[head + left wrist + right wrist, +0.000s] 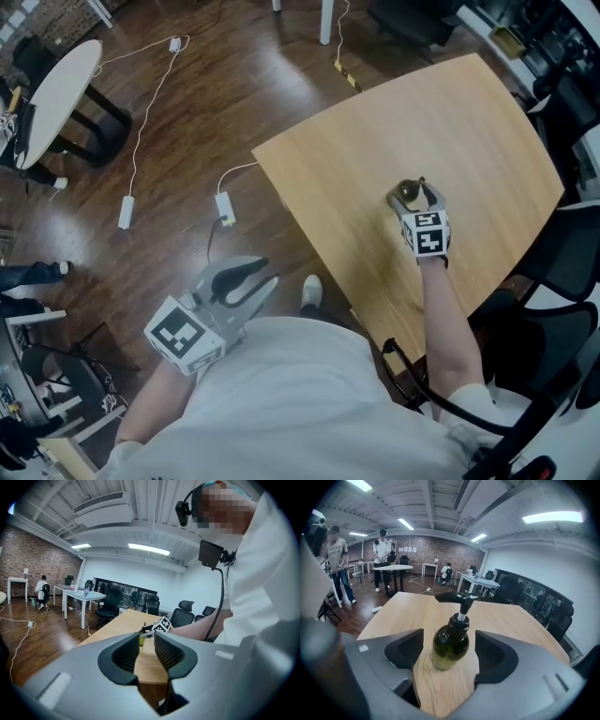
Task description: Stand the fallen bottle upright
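Observation:
A dark green pump bottle (pixel 450 644) stands upright on the wooden table (pixel 506 620), its black pump head pointing left. My right gripper (pixel 449 652) is open, one jaw on each side of the bottle, and a gap shows between each pad and the glass. From the head view the bottle (pixel 409 192) sits just past the right gripper (pixel 417 199), near the middle of the table (pixel 450 122). My left gripper (pixel 265 274) hangs off the table by the person's torso, open and holding nothing. The left gripper view shows the bottle (pixel 141 638) far off between its jaws (pixel 146 651).
Black office chairs (pixel 562 272) crowd the table's right side. Cables and power adapters (pixel 225 208) lie on the dark wood floor to the left. A white round table (pixel 56 94) stands at far left. Two people (pixel 337 559) stand beyond the table.

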`<state>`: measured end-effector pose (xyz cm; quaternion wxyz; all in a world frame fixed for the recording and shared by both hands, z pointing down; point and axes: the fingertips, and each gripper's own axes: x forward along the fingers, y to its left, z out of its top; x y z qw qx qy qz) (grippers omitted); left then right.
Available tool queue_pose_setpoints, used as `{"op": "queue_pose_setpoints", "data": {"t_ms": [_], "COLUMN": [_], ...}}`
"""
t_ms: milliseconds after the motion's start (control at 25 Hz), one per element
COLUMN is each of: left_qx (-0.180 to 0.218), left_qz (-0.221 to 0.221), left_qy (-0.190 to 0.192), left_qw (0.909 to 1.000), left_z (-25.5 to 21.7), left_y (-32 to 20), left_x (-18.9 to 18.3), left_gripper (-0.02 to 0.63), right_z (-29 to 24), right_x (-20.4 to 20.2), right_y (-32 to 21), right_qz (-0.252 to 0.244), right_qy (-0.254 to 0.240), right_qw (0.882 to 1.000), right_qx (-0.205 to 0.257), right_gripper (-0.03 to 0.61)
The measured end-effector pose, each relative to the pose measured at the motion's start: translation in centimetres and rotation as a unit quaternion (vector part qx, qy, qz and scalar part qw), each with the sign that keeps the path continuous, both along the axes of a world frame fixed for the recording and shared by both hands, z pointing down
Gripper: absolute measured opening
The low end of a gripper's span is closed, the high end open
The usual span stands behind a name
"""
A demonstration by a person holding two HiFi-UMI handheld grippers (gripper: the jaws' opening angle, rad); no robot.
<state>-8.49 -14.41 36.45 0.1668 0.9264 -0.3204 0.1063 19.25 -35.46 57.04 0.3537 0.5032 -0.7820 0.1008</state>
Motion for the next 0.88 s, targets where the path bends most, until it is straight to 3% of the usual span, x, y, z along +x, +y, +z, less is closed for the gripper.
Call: {"op": "queue_pose_setpoints", "data": {"t_ms": [360, 720, 880], "left_qx": [0.026, 0.031, 0.016], "left_qz": [0.008, 0.064, 0.103], "left_qy": [0.013, 0.027, 0.021], "left_qw": [0.9996, 0.9971, 0.9943], "left_z": [0.0, 1.2, 1.9], "left_y": [4.4, 12.5, 16.0], "left_x": [-4.3, -8.1, -7.4], "left_gripper": [0.098, 0.098, 0.098], "right_z": [-5.9, -11.5, -12.9], "right_x": [0.1, -7.4, -10.0], "right_y": [7.5, 25.5, 32.9], "right_qz": [0.052, 0.059, 0.054], "right_qy": [-0.032, -0.098, -0.123], "right_qw": [0.997, 0.992, 0.99], "right_qx": [0.04, 0.056, 0.048], "right_gripper": [0.385, 0.388, 0.388]}}
